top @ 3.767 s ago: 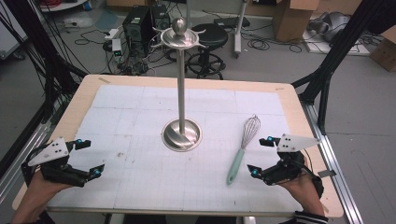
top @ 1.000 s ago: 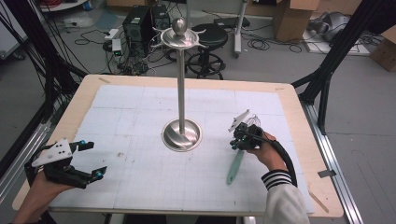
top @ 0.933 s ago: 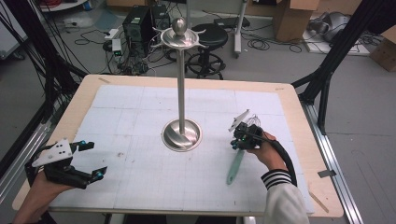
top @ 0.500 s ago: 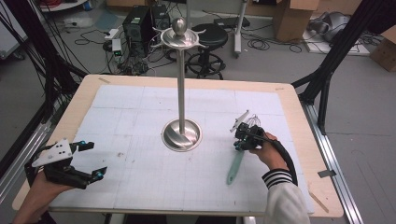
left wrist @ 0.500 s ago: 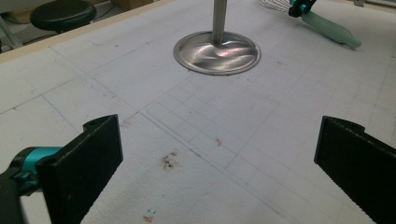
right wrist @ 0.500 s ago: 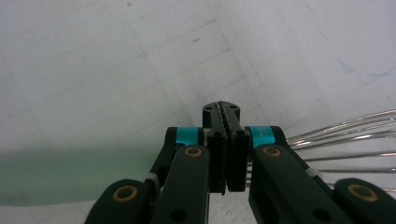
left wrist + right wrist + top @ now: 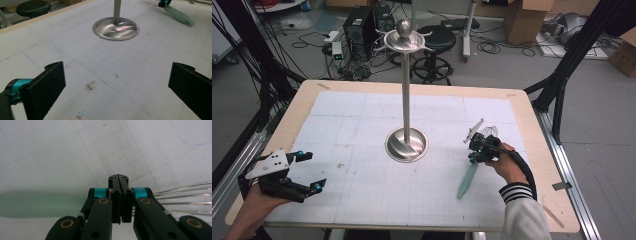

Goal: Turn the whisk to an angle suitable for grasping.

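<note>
**Right gripper clamped on whisk, left gripper idle and open**

Right gripper down on the whisk, right of the stand, on the white mat. Jaws pressed nearly together in the right gripper view, closed at the whisk's neck, where green handle meets wires. Handle out to one side of the closed jaws there, wires fanning to the other. Whisk lying flat on the mat, handle end pointing toward the near edge of the table, wire end under the gripper and toward the far side. Hand behind the gripper, striped cuff at the wrist, black cable looping alongside.

Left gripper held low near the table's near left corner, well apart from whisk and stand. Jaws spread wide, nothing between them but bare mat, seen plainly in the left gripper view. Grey plate on top, teal accents at the fingertips. Pointing roughly toward the stand base, with the whisk handle at the far upper right of that view.

Stand upright at the mat's middle: round steel base, thin pole, hooked top with a ball knob. No contact between stand and whisk.

Beyond the table: black stool, cables on the floor, cardboard boxes.
</note>
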Demonstrator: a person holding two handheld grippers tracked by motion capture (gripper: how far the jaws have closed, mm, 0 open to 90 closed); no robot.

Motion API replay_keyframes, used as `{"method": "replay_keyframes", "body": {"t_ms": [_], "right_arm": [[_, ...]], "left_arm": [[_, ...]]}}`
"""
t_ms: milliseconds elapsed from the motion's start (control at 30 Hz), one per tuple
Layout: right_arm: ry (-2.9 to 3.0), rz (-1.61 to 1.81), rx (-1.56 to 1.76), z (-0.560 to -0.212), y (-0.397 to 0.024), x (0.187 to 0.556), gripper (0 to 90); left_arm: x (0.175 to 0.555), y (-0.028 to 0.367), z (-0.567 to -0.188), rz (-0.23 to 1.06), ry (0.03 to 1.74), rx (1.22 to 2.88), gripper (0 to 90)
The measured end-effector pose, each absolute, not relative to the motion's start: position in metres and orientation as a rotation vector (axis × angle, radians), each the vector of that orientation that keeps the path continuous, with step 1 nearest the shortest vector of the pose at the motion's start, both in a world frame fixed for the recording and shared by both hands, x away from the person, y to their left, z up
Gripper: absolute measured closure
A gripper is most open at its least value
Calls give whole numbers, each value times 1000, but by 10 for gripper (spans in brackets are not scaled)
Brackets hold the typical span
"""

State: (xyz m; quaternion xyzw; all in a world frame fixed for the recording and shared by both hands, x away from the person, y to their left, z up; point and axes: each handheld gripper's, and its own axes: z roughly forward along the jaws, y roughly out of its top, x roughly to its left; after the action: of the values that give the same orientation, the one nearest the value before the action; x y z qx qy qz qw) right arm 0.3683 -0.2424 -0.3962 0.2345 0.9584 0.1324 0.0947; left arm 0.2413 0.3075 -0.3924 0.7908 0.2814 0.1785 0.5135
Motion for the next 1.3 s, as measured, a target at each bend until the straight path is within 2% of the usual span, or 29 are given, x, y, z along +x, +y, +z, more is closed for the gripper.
{"method": "replay_keyframes", "body": {"t_ms": [1300], "right_arm": [[2827,393,751,-383,-283,351,890]], "left_arm": [[242,306,-393,426,670,1912,17]]}}
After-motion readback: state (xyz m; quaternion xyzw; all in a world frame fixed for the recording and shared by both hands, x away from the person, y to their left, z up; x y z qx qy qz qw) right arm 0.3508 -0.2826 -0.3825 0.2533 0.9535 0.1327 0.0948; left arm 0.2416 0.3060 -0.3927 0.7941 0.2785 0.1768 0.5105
